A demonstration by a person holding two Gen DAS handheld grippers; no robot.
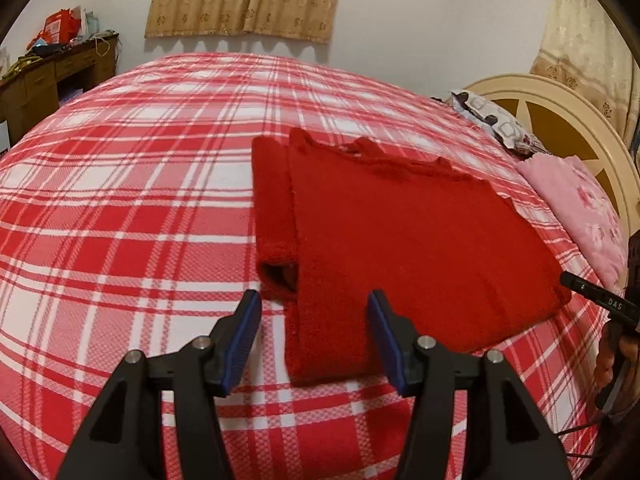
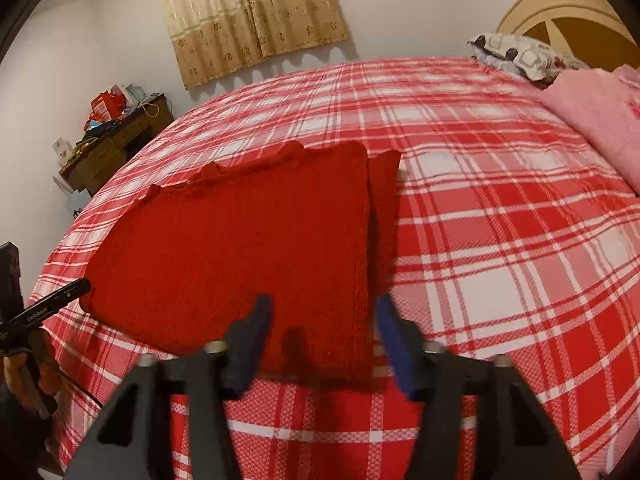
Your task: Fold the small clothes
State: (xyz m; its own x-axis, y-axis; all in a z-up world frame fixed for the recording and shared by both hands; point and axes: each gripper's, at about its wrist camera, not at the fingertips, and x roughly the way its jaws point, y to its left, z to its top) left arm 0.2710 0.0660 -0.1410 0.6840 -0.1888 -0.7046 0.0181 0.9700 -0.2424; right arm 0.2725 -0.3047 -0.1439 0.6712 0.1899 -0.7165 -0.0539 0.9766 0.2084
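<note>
My left gripper and right gripper both gape wide, holding nothing. The fuzzy red knit sweater lies flat on the red-and-white plaid bedspread.

Sweater flat on bed, pillows behind.

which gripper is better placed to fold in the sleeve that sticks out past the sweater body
Probably left. The left gripper hangs open near the sleeve cuff of the red sweater. The right gripper straddles the sweater's other bottom corner.

Red sweater (sleeve alongside) before spread left tool.
</note>
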